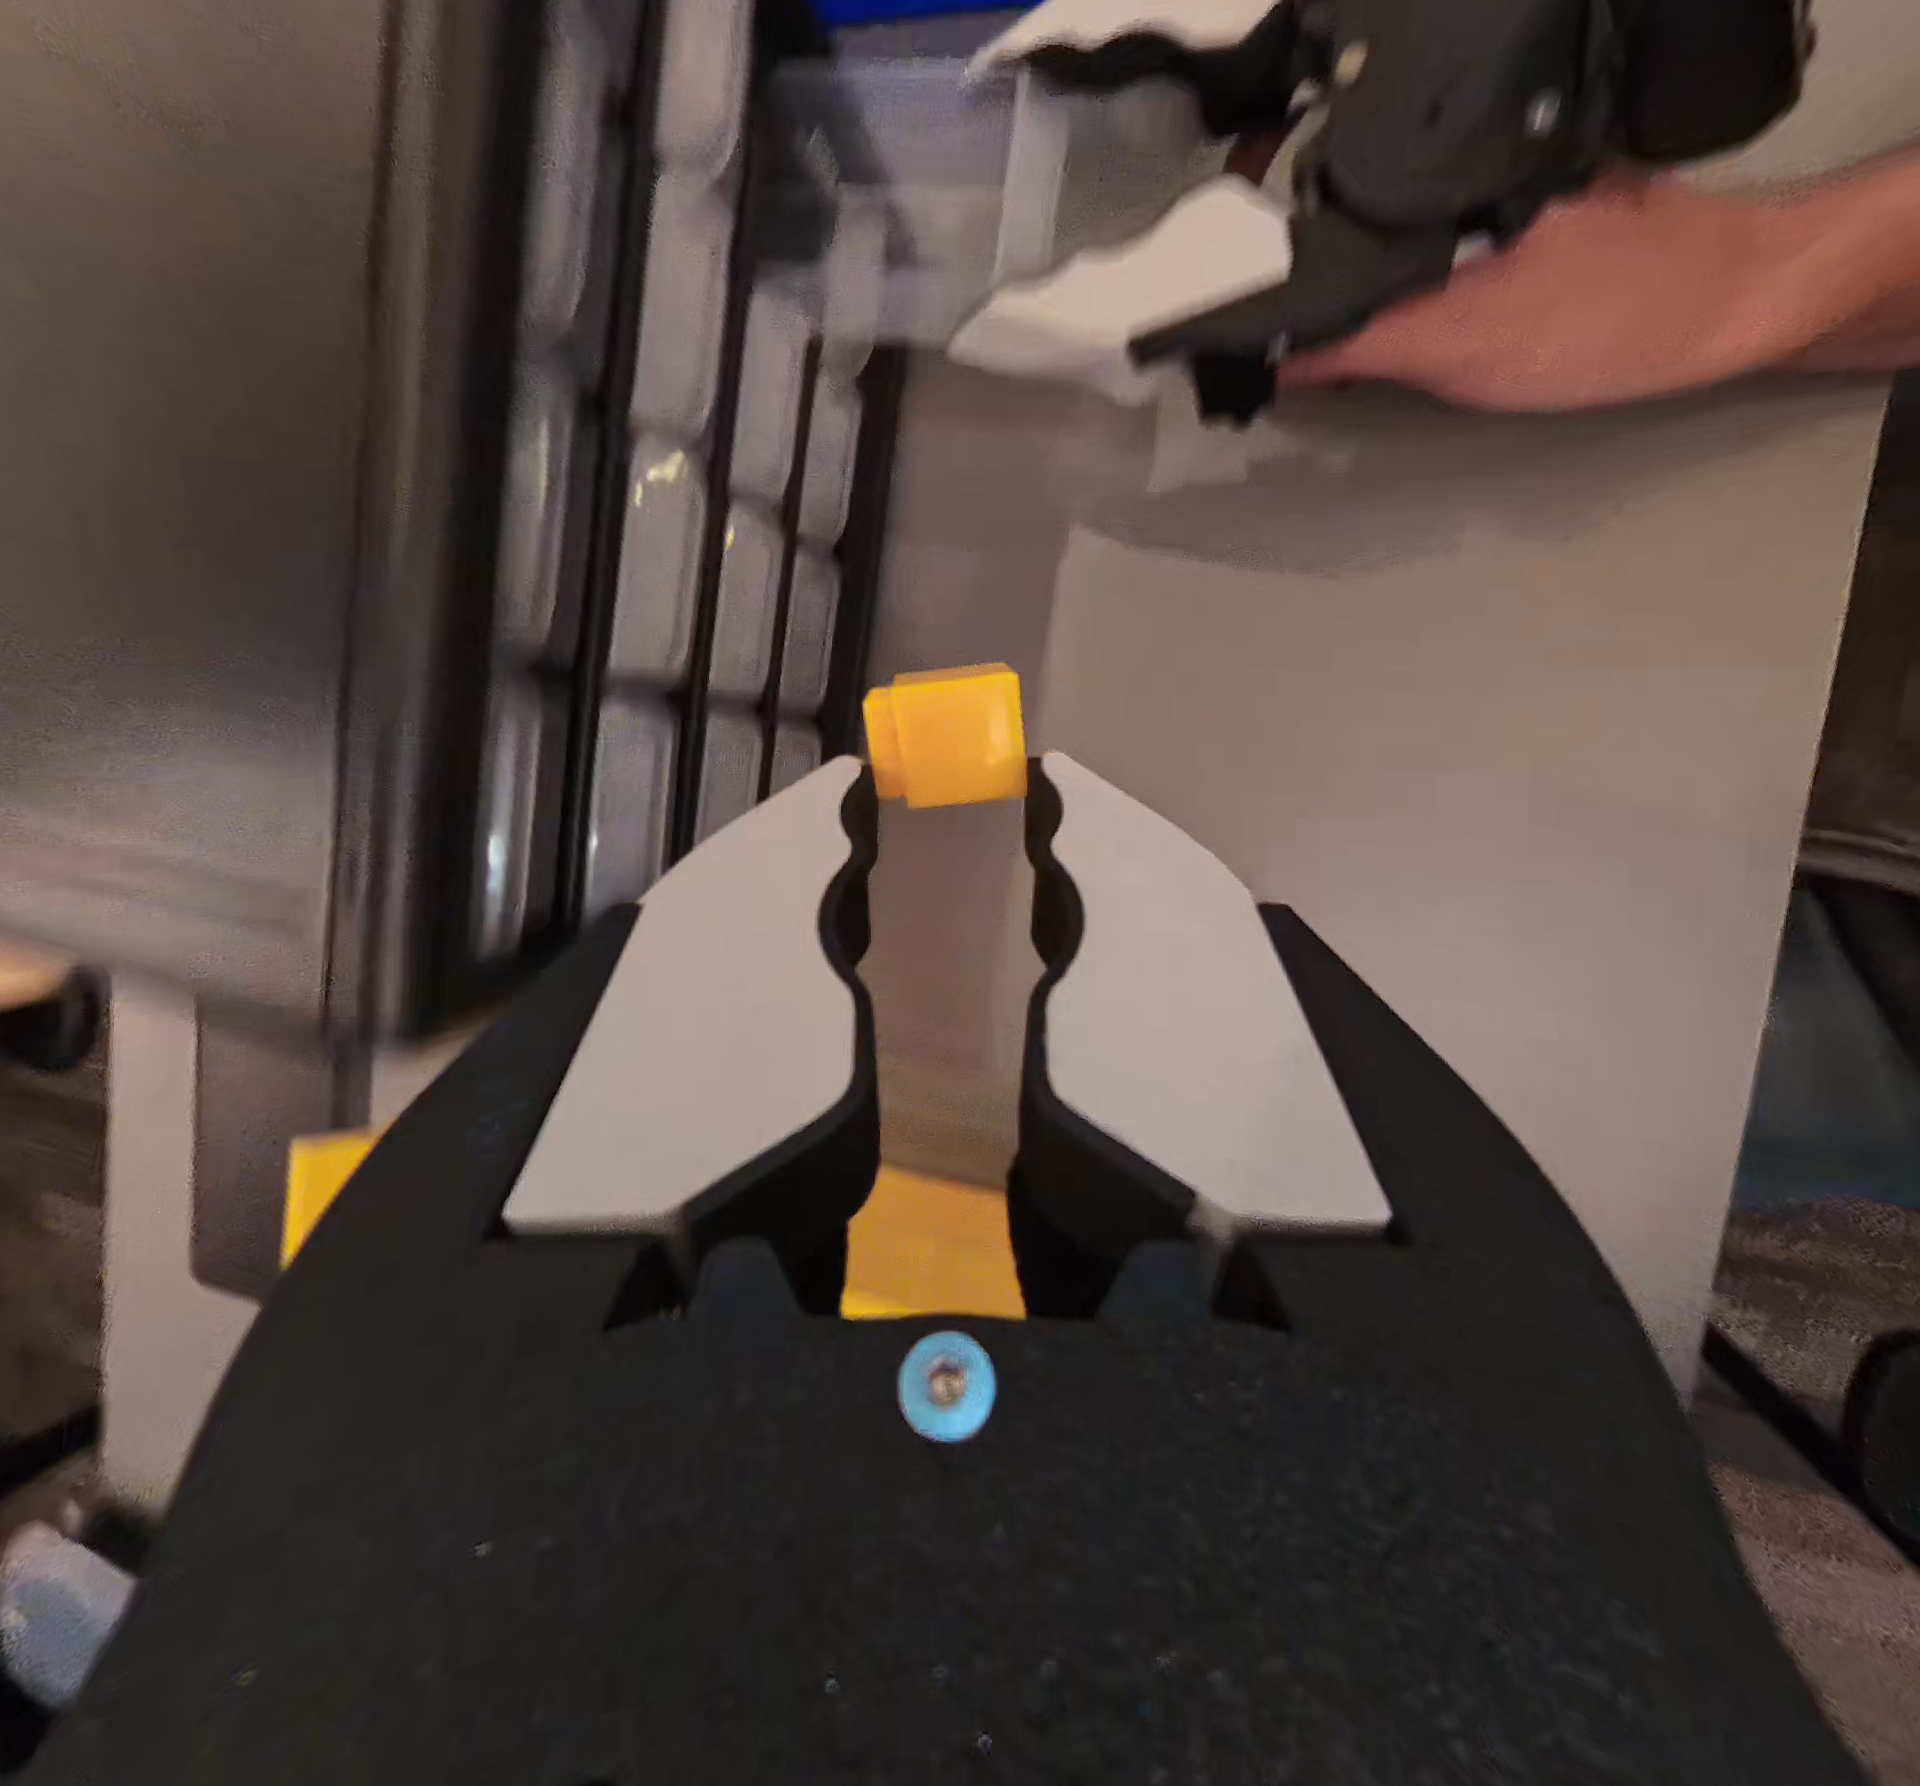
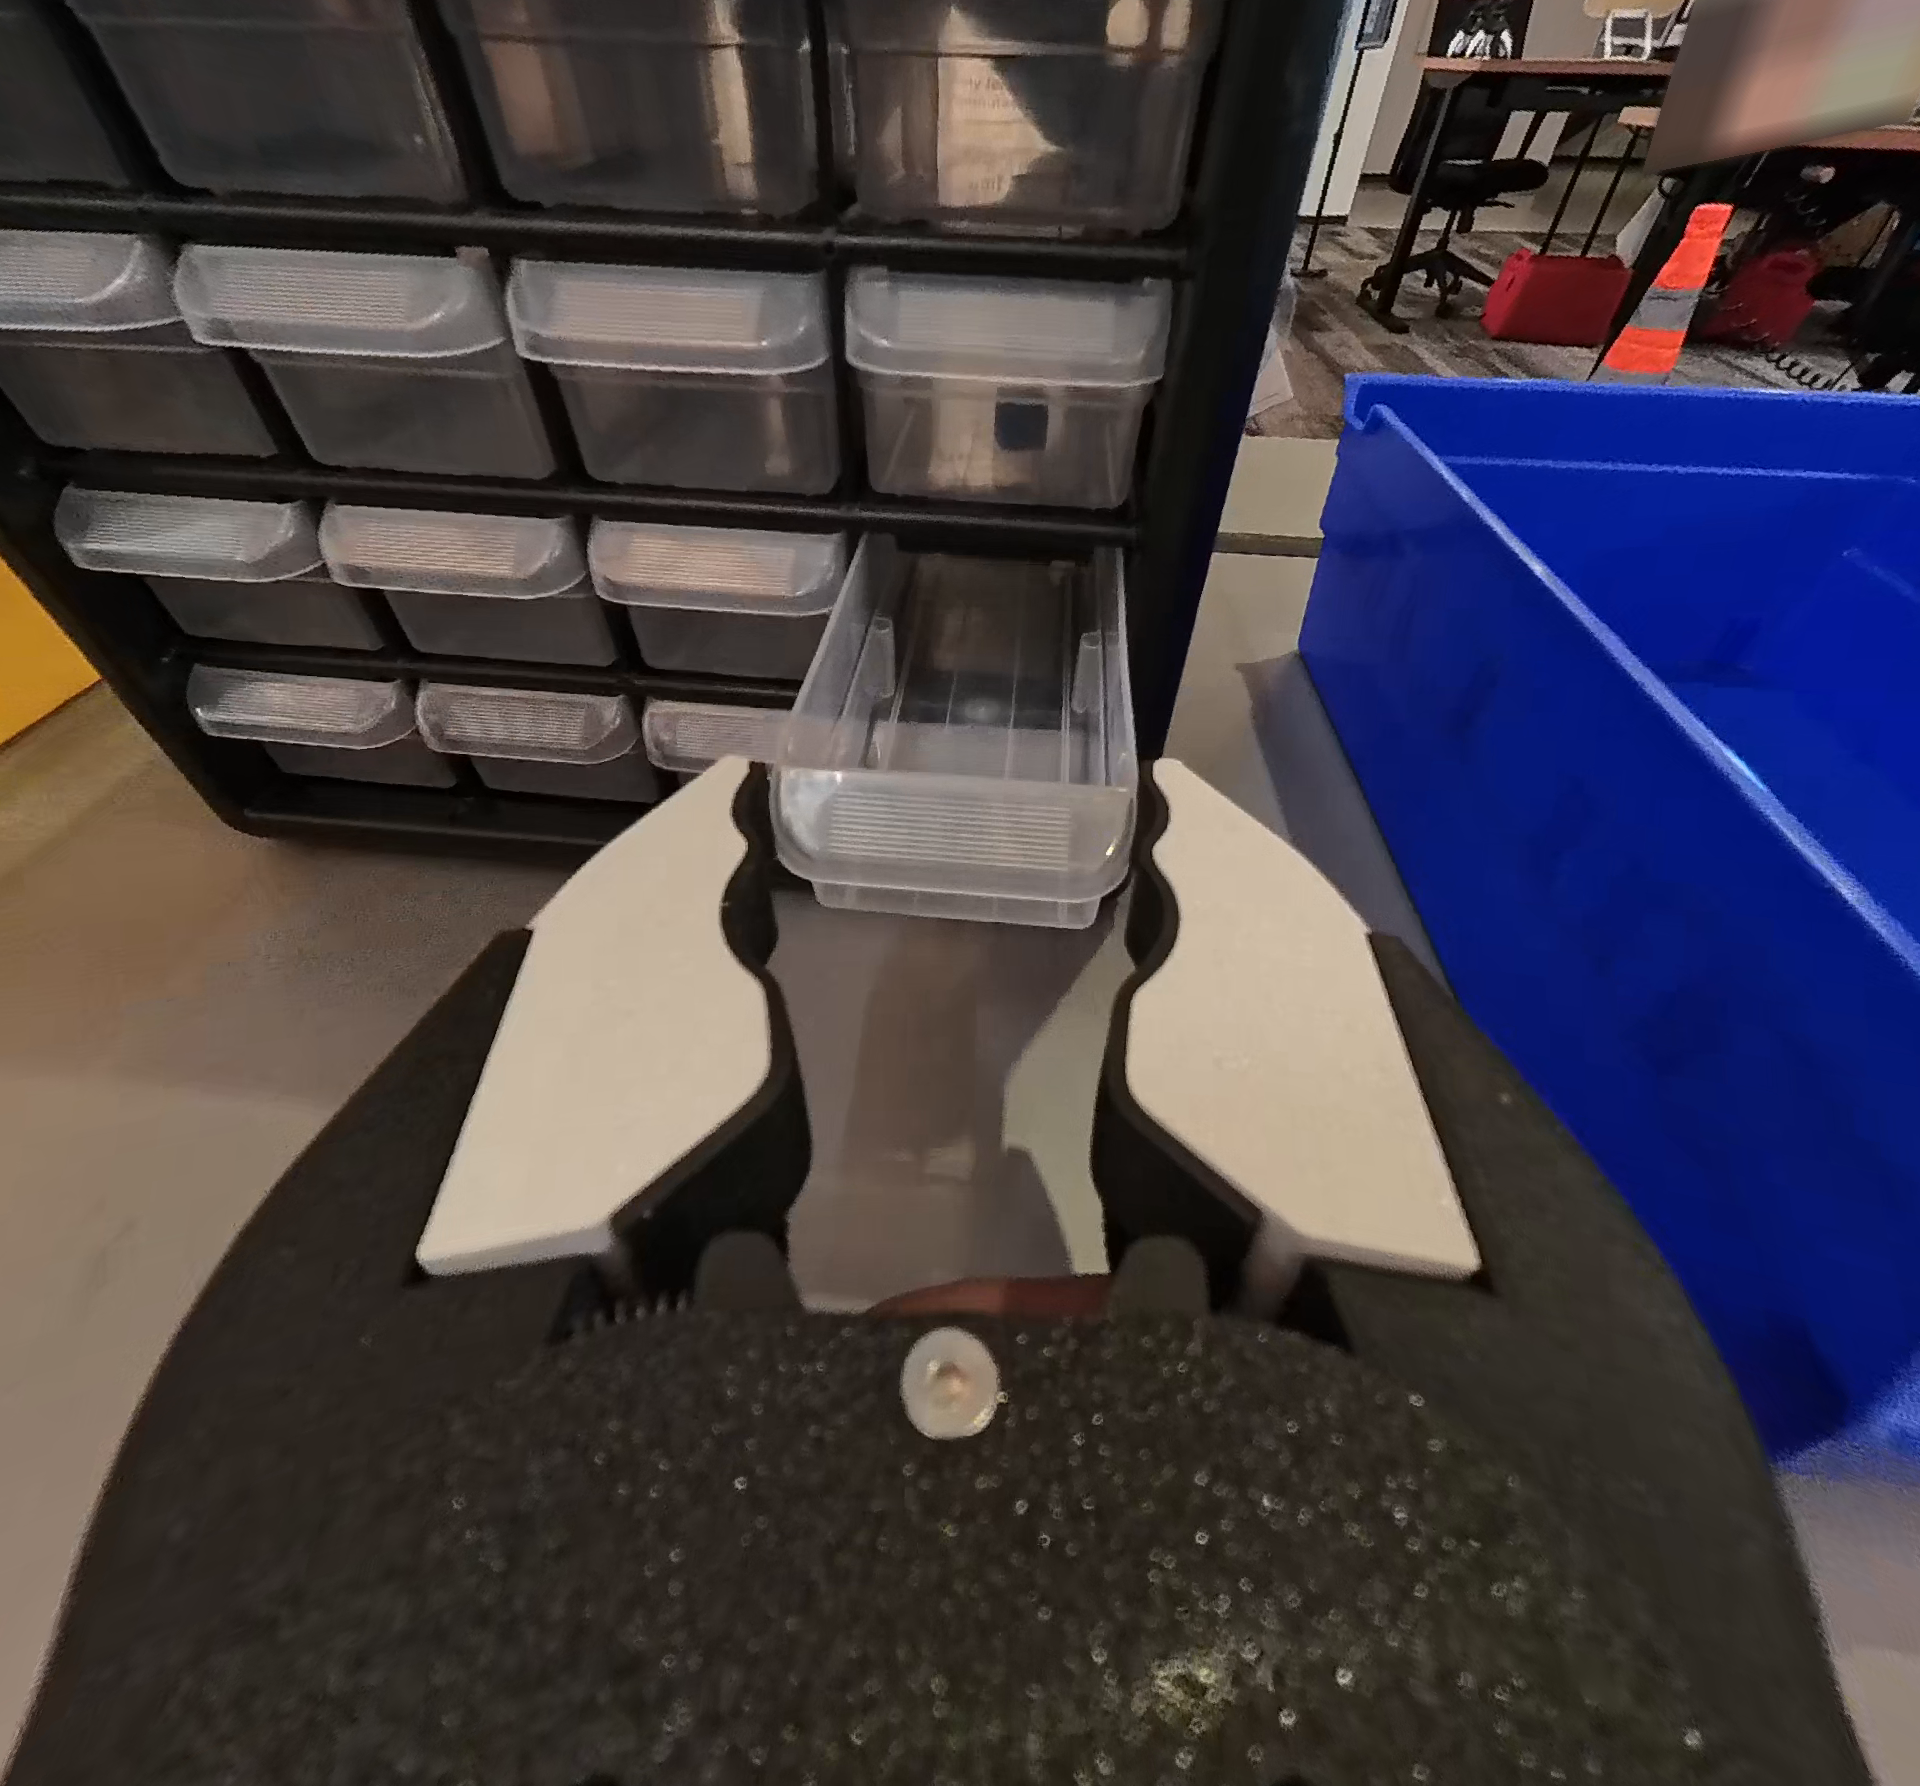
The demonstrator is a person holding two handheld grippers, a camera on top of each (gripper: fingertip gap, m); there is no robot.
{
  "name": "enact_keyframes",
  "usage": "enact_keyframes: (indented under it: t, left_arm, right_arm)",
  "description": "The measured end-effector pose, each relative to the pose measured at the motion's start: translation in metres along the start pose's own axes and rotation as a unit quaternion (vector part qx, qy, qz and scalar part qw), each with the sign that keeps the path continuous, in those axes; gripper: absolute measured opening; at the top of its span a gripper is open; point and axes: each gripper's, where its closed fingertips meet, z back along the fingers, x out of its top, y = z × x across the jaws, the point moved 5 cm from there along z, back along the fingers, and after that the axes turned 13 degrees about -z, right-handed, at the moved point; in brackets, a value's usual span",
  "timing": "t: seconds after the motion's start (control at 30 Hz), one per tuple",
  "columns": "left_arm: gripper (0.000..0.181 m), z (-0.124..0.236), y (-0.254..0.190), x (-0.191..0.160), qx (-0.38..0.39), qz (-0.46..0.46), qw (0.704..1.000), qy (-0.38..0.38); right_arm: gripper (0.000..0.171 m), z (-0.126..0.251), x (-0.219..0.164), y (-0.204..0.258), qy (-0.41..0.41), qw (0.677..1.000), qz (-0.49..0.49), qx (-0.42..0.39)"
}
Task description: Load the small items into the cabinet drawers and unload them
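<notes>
The black cabinet (image 2: 1210, 365) of clear drawers stood on the grey surface (image 2: 208, 1061), serving as the landmark. Right of the cabinet sat a blue bin (image 2: 1621, 697), likely for the small items. One drawer (image 2: 961, 770), in the cabinet's rightmost column near the bottom, was pulled out, seemingly to take an item; it looked empty. The right gripper (image 2: 951, 801) waited before the cabinet, fingers spread either side of the drawer's front without clearly touching it, probably to steady or push it. The left gripper (image 1: 948, 768) pinched a small yellow block (image 1: 943, 737) at its fingertips, beside the cabinet, apparently bound for that drawer.
</notes>
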Motion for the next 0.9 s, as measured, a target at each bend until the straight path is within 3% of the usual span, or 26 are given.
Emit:
enact_keyframes:
  t: [0.13, 0.27, 0.53, 0.9]
  left_arm:
    - [0.027, -0.066, 0.016, 0.07, -0.031, -0.039, 0.996, 0.072]
    - [0.026, -0.116, 0.03, 0.101, -0.07, -0.034, 0.985, 0.153]
    - [0.027, -0.155, 0.034, 0.106, -0.089, -0.051, 0.958, 0.269]
    - [0.027, -0.177, 0.023, 0.099, -0.115, -0.05, 0.946, 0.298]
  right_arm:
    - [0.066, 0.005, -0.002, 0.001, 0.001, 1.0, 0.004, 0.0]
    - [0.066, 0.013, -0.003, 0.0, 0.0, 1.0, -0.004, 0.004]
    - [0.066, 0.02, -0.003, -0.002, 0.006, 1.0, -0.024, 0.013]
    - [0.066, 0.028, -0.006, -0.005, 0.012, 1.0, -0.02, 0.02]
